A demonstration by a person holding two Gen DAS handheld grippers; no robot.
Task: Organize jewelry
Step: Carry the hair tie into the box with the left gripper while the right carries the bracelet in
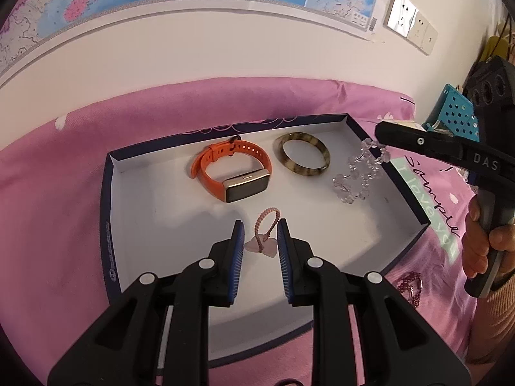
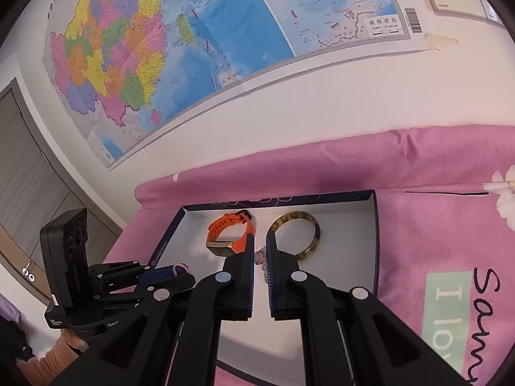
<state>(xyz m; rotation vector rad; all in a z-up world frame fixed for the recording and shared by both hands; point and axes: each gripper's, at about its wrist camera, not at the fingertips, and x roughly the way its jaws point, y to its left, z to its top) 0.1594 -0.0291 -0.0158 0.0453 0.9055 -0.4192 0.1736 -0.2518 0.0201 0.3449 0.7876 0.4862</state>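
Crystal bead bracelet (image 1: pixel 360 173) hangs pinched in the right gripper (image 2: pixel 259 257) over the right side of the white-lined box (image 1: pixel 135 199), beside the tortoiseshell bangle (image 1: pixel 304 154); "DAS" marks that gripper. The left gripper (image 1: pixel 260 241), jaws apart, straddles a pink hair tie (image 1: pixel 265 231)

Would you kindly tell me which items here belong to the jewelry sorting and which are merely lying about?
Job: box; orange smart band; mottled bangle; clear bead bracelet, held by right claw; pink heart charm, between open left claw.

Lying about: wall map; teal basket; wall sockets.
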